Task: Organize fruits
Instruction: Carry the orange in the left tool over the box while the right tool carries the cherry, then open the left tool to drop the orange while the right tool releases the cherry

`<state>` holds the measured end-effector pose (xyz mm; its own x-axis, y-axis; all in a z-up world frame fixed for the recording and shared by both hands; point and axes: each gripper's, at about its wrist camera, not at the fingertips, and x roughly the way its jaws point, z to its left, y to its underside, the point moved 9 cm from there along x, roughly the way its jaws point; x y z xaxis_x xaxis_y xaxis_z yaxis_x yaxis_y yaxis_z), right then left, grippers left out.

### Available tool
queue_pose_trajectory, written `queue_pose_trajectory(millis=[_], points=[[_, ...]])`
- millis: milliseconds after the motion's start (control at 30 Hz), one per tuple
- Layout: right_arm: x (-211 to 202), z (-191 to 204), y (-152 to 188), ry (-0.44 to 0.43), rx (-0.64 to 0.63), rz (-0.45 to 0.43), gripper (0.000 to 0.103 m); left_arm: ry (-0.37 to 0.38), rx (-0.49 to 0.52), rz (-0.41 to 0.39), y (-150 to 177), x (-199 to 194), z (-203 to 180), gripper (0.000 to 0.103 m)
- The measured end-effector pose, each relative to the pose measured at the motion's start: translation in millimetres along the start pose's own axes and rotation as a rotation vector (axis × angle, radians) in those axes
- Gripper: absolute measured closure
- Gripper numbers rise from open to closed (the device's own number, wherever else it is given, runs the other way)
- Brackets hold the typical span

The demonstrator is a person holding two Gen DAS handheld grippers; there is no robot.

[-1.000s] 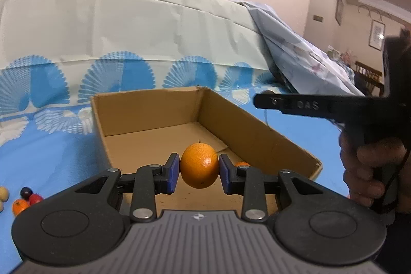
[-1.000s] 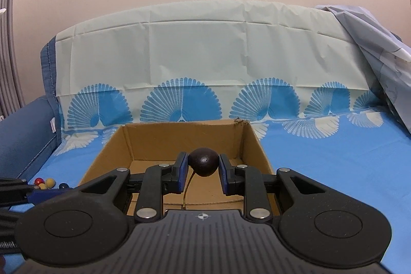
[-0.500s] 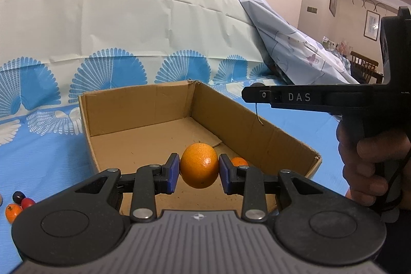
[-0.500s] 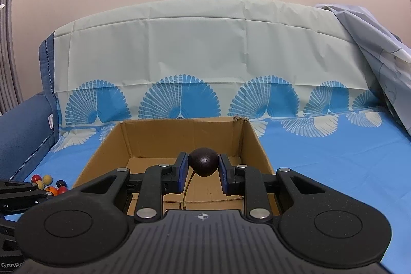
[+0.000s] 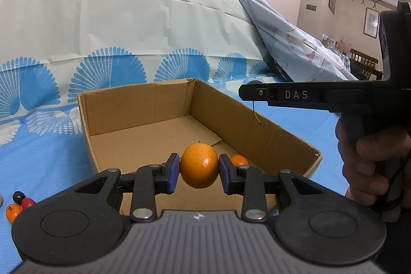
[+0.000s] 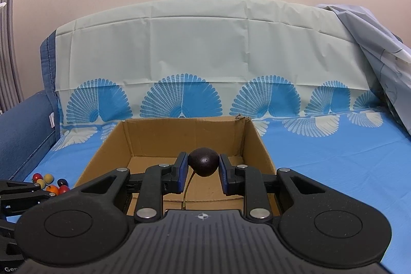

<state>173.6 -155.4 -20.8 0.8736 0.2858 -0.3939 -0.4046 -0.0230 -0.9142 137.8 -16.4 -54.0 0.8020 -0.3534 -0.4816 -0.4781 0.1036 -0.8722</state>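
My left gripper is shut on an orange fruit, held above the near end of an open cardboard box. A smaller orange fruit lies on the box floor just behind the right pad. My right gripper is shut on a dark purple-brown fruit with a thin stem hanging below it, over the same cardboard box. The left wrist view also shows the right gripper's side over the box's right wall, with a hand on its handle.
Several small loose fruits lie on the blue patterned cloth left of the box; the same fruits show at the left wrist view's lower left. A covered backrest rises behind, and crumpled sheeting sits at the right.
The left wrist view has swung a little: the box and loose fruits have slid leftward in frame, and the other gripper shows more fully. Both grips are unchanged. The right gripper has held still.
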Motion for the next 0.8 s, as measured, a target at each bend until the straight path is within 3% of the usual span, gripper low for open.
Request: queue_pose_trajectory(millis=[267, 300, 367, 667, 800], points=[[1.4, -1.2, 1.0, 0.009, 0.001, 0.012, 0.074, 0.000, 0.012, 0.006, 1.7, 1.6, -2.7, 0.066], [3.2, -2.6, 2.1, 0.024, 0.001, 0.023, 0.062, -0.008, 0.014, 0.010, 2.2, 2.4, -2.1, 0.066], [3.8, -5.4, 2.0, 0.042, 0.010, 0.024, 0.049, -0.017, 0.007, 0.011, 2.4, 3.1, 0.0, 0.065], [6.5, -2.0, 6.2, 0.047, 0.017, 0.034, 0.045, -0.062, -0.015, -0.023, -1.0, -1.6, 6.9, 0.065], [9.5, 5.2, 7.0, 0.050, 0.040, 0.040, 0.043, -0.130, -0.002, -0.098, -9.4, -16.8, 15.9, 0.065]])
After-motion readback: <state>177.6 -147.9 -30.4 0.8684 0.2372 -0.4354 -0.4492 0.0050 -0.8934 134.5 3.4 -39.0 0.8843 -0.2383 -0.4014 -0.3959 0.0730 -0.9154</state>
